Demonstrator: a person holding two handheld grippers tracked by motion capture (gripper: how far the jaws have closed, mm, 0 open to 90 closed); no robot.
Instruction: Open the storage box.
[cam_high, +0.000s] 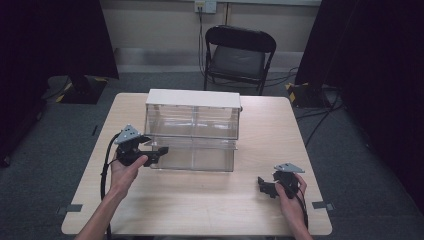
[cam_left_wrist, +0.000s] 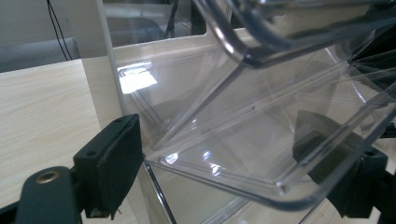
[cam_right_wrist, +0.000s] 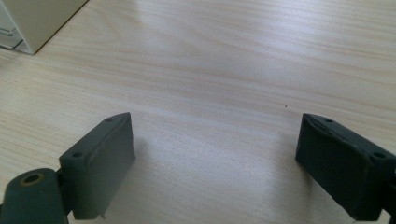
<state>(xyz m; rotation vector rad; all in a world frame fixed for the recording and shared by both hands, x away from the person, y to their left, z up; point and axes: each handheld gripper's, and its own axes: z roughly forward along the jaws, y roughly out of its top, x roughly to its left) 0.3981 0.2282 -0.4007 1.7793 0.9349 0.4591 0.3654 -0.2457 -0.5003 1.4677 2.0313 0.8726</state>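
A clear plastic drawer cabinet (cam_high: 192, 120) with a white top stands mid-table. Its lower drawer (cam_high: 200, 156) is pulled out toward me. My left gripper (cam_high: 159, 152) sits at that drawer's front left corner. In the left gripper view the drawer's clear rim (cam_left_wrist: 219, 175) runs between the two black pads. The left pad (cam_left_wrist: 116, 163) touches the rim and the other pad is seen through the plastic, so the gripper is shut on the drawer. My right gripper (cam_high: 264, 186) rests low over bare wood at the front right. Its jaws stand open with nothing between them (cam_right_wrist: 215, 163).
The light wooden table (cam_high: 210, 205) has free room in front of and to the right of the cabinet. A black folding chair (cam_high: 237, 57) stands behind the table. Dark curtains hang on both sides. Cables trail on the grey floor at the right.
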